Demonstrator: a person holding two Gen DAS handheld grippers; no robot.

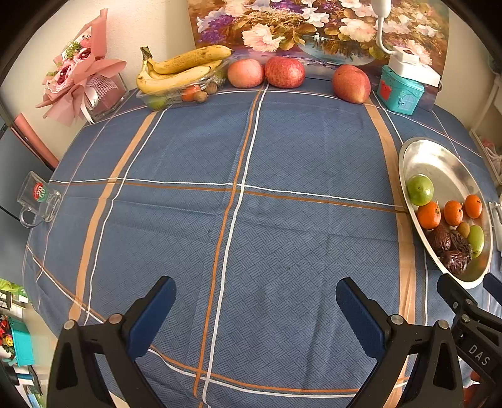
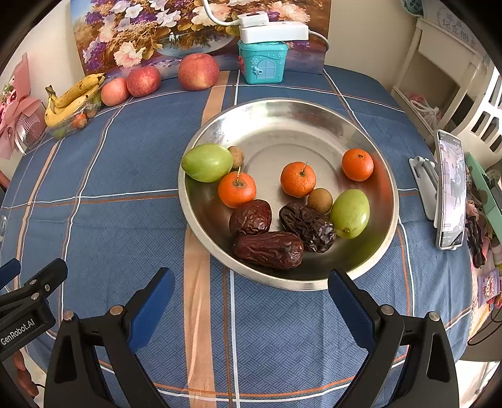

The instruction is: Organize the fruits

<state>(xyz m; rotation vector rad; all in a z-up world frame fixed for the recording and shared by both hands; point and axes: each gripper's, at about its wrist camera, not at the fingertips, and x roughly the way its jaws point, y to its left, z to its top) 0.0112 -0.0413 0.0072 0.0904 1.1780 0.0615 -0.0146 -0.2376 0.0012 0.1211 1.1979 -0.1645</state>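
Note:
A steel plate (image 2: 282, 125) on the blue checked cloth holds three small oranges (image 2: 298, 179), two green fruits (image 2: 207, 162), three dark dried dates (image 2: 268, 249) and two small brown longans (image 2: 320, 200). The plate also shows at the right in the left wrist view (image 1: 439, 160). My right gripper (image 2: 251, 292) is open and empty just in front of the plate. My left gripper (image 1: 255, 298) is open and empty above bare cloth. Bananas (image 1: 182, 67) lie on a clear tray (image 1: 175, 94) of small fruits at the back left. Three red apples (image 1: 284, 72) stand along the back.
A flower painting (image 1: 313, 28) leans on the back wall. A teal toy house (image 1: 400, 91) with a white charger stands at the back right. A pink bouquet (image 1: 81, 72) and a glass mug (image 1: 39, 201) are at the left. A phone on a stand (image 2: 450, 188) is right of the plate.

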